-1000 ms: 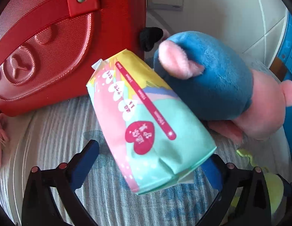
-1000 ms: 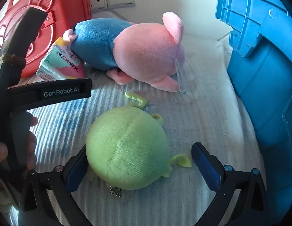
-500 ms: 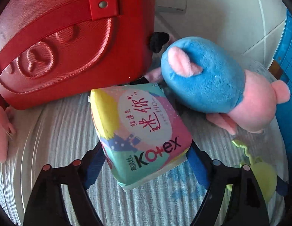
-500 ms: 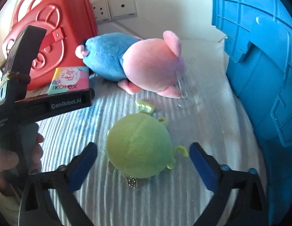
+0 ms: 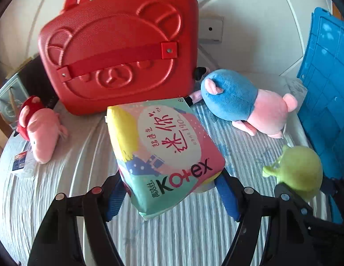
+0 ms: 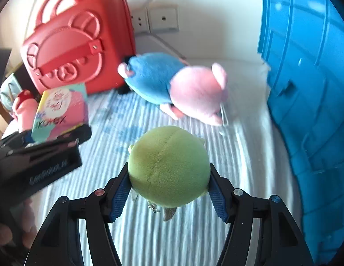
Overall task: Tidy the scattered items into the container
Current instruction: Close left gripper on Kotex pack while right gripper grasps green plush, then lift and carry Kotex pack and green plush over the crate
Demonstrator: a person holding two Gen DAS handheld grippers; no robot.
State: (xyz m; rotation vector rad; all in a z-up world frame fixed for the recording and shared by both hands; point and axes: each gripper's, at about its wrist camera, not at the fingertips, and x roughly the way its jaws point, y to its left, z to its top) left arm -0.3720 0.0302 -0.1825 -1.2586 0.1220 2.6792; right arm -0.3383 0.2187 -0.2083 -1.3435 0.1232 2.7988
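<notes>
While the left gripper closes its jaws on the pastel plastic Kotex pad packet and the right gripper closes its jaws on the round green plush toy, both loads look lifted; the slick packet, pinched only at its near end, could slide out, I judge. The blue plastic bin stands right of the right gripper, its contents hidden; the red hard-shell case stays zipped

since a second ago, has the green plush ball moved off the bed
Yes. The green plush ball was resting on the striped bedcover; now the right gripper is closing on it, lifted clear of the cover.
</notes>
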